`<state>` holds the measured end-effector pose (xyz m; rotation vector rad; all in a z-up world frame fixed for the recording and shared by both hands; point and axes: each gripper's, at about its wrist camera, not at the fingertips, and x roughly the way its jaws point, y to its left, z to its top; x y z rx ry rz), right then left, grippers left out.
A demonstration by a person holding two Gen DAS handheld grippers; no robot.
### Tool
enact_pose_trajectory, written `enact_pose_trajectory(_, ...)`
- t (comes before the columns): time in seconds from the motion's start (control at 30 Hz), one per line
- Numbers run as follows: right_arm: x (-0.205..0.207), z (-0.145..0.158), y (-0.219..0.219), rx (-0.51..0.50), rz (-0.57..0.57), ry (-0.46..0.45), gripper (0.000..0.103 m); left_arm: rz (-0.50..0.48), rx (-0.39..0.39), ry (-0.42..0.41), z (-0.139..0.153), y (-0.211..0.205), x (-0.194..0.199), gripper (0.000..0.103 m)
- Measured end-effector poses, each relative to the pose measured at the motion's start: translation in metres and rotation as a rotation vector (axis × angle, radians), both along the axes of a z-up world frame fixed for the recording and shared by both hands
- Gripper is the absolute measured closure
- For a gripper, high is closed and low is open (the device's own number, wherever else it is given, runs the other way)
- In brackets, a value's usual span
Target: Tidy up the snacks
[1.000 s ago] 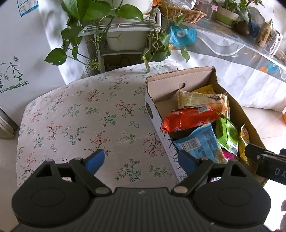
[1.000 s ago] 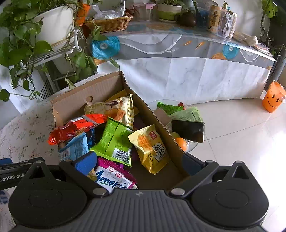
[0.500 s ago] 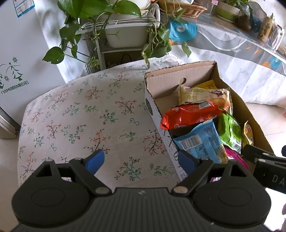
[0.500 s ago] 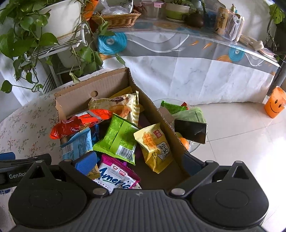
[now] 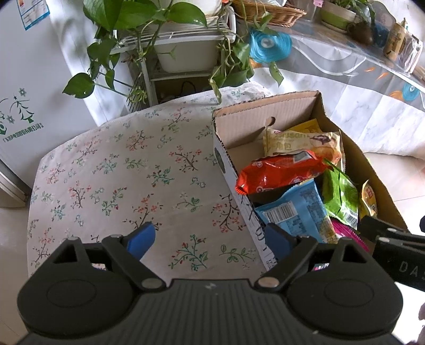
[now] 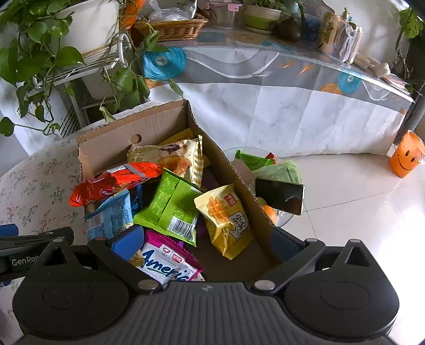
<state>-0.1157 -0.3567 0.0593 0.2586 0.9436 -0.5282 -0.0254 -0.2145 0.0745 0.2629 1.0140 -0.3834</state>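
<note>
1. Cardboard box [image 6: 148, 124], open-topped, stands on the floral tablecloth [image 5: 111, 169] at the table's right edge; in the left wrist view it lies from 12 to 4 o'clock of the picture's centre, its white printed left wall just beside the right blue pad.
2. Clearance: bare cloth fills 9 to 12 o'clock of the left wrist view. In the right wrist view, white tiled floor [image 6: 345, 185] lies open from 2 to 4 o'clock.
3. Left gripper [image 5: 209, 240]: pitched downward, jaws wide apart, nothing between them, hanging over the cloth at the box's near left corner.
4. Right gripper [image 6: 202, 244]: pitched downward over the box's near end, jaws wide apart and straddling the right wall; left pad inside, right pad outside. No packet is clamped.
5. Contents, loose and overlapping: red packet [image 6: 114, 183] against the left wall; blue packet [image 6: 111, 215] below it; green packet [image 6: 170, 204] central; yellow packet [image 6: 225, 217] leaning by the right wall; cream pastry packet [image 6: 172, 156] at the far end; white-and-pink packet [image 6: 167, 262] nearest the gripper.
6. Beside the box, at 3 o'clock: dark phone [image 6: 279, 195], over a glass dish holding further packets.
7. Room: potted vine [image 5: 148, 16] on a white rack at 11 o'clock; long cloth-covered table [image 6: 292, 100] beyond; orange smiley cup [image 6: 406, 155] on the floor.
</note>
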Motion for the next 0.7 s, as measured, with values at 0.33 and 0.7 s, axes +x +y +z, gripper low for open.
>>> enact_pose_trajectory(0.33, 0.0027, -0.001, 0.0028, -0.012, 0.01, 0.01, 0.0, -0.018, 0.016, -0.007, 0.0002, -0.0035, -0.0033, 0.013)
enact_pose_trajectory(0.7, 0.0055, -0.0039, 0.0046, -0.038, 0.003, 0.03, 0.0, -0.024, 0.053, -0.028, 0.0001, -0.0049, -0.0047, 0.013)
